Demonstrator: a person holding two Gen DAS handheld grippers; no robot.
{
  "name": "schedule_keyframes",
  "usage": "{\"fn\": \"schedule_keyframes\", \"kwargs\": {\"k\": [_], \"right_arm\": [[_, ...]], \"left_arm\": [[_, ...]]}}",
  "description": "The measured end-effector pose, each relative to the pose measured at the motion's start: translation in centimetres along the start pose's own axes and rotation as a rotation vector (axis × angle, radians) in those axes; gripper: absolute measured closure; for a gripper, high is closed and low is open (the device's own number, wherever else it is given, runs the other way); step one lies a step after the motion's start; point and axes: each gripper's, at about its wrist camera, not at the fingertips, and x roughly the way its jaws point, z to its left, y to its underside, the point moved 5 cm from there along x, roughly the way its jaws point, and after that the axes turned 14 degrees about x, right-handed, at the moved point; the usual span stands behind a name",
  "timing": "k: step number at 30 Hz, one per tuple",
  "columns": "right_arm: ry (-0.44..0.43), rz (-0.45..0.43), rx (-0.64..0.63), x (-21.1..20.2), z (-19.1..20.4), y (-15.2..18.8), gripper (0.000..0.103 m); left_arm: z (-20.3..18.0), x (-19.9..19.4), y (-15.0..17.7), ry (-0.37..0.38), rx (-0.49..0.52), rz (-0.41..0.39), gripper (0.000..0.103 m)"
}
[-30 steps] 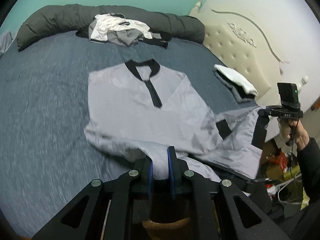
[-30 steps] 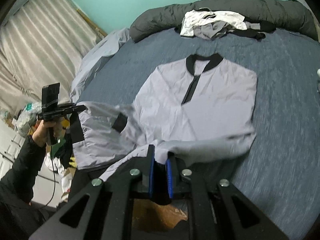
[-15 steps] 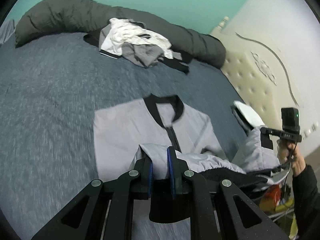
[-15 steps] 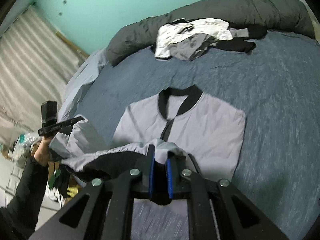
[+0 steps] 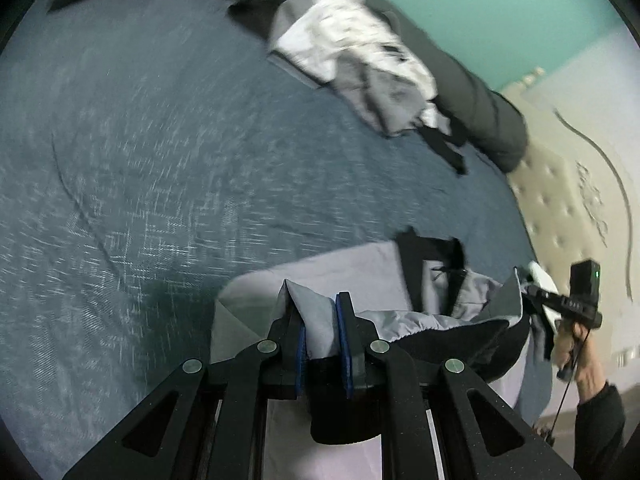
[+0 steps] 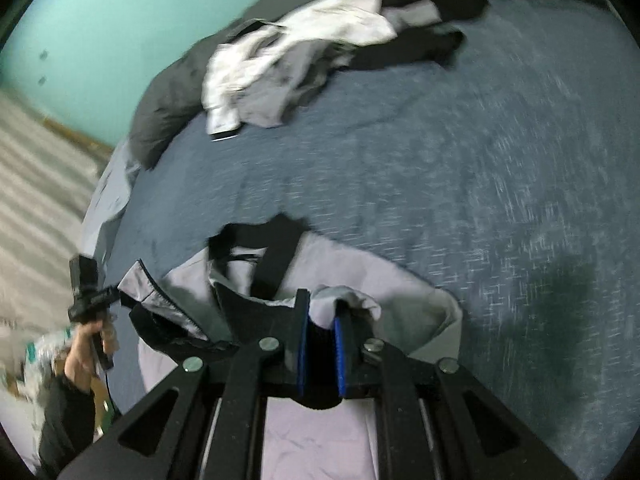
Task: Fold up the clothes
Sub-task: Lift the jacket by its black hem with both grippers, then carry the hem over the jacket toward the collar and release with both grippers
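A light grey jacket (image 5: 352,268) with a black collar (image 5: 430,246) and black zip placket lies on the blue-grey bedspread (image 5: 160,160), at about 6 o'clock in both wrist views. The left gripper (image 5: 322,316) is clamped on a pinch of the grey hem fabric between its blue pads; the right gripper (image 6: 322,316) likewise pinches a fold of the same garment. Between them the lower edge is lifted over the chest toward the collar, black lining showing underneath. By the look of it, a bottom-to-top fold is under way and not laid flat: the raised edge needs setting down near the collar and smoothing.

A rumpled heap of white, grey and black clothes (image 5: 360,56) sits at 12 to 1 o'clock against a dark grey bolster (image 5: 492,120), so more folding seems left.

The jacket fabric looks thin, smooth and slippery, sagging between grips. The bedspread is a coarse, flecked weave. At 3 o'clock stands a cream tufted headboard (image 5: 560,208).
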Motion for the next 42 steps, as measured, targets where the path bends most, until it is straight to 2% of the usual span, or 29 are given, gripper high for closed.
{"fn": "schedule_keyframes", "kwargs": {"k": [1, 4, 6, 8, 9, 10, 11, 13, 15, 18, 21, 25, 30, 36, 41, 42], "right_arm": [[0.008, 0.003, 0.025, 0.8, -0.9, -0.4, 0.09], [0.023, -0.007, 0.078, 1.7, -2.4, -0.9, 0.09], [-0.006, -0.031, 0.093, 1.2, -2.6, -1.1, 0.089], [-0.037, -0.055, 0.103, 0.4, -2.5, -1.1, 0.084], [-0.055, -0.066, 0.103, -0.2, -2.4, -1.0, 0.077], [-0.074, -0.086, 0.1, -1.0, -2.1, -1.0, 0.069], [-0.094, -0.105, 0.096, -1.8, -1.8, -0.9, 0.065], [-0.12, -0.129, 0.086, -2.9, -1.1, -0.8, 0.048], [-0.104, -0.161, 0.052, -3.8, -0.4, -0.6, 0.047], [-0.065, -0.229, -0.013, -5.1, 0.6, -0.2, 0.037], [-0.016, -0.275, -0.085, -5.8, 1.5, 0.2, 0.036], [0.094, -0.246, -0.226, -4.0, 2.0, 1.5, 0.037], [0.199, -0.219, -0.244, -0.9, -0.5, 1.6, 0.037], [0.251, -0.183, -0.244, 2.3, -2.7, 1.0, 0.036], [0.255, -0.149, -0.254, 4.2, -3.3, 0.2, 0.037], [0.251, -0.153, -0.257, 4.3, -3.4, 0.2, 0.04]], "left_arm": [[0.4, 0.8, 0.1, -0.004, -0.011, 0.01, 0.088], [1.2, 2.3, 0.3, -0.013, -0.04, 0.021, 0.083], [1.5, 2.4, 0.3, -0.014, -0.07, 0.008, 0.079], [1.5, 1.8, 0.1, -0.008, -0.089, -0.022, 0.062], [1.4, 1.3, 0.0, 0.0, -0.099, -0.041, 0.055], [1.3, 0.7, -0.2, 0.004, -0.106, -0.06, 0.043], [1.1, 0.1, -0.3, 0.01, -0.114, -0.085, 0.039], [0.9, -1.4, -0.6, 0.024, -0.129, -0.132, 0.038], [0.4, -2.7, -0.6, -0.017, -0.088, -0.145, 0.038], [-0.9, -3.5, -0.2, -0.082, 0.015, -0.12, 0.038], [-1.4, -3.4, 0.4, -0.121, 0.072, -0.094, 0.038], [-1.4, -2.2, 1.0, -0.16, 0.129, -0.065, 0.038], [-0.6, -0.2, 0.5, -0.199, 0.171, -0.042, 0.038], [0.9, 1.6, -0.6, -0.23, 0.18, -0.033, 0.038], [1.6, 2.8, -1.7, -0.185, 0.187, -0.047, 0.038], [1.6, 3.0, -1.9, -0.173, 0.187, -0.049, 0.038]]}}
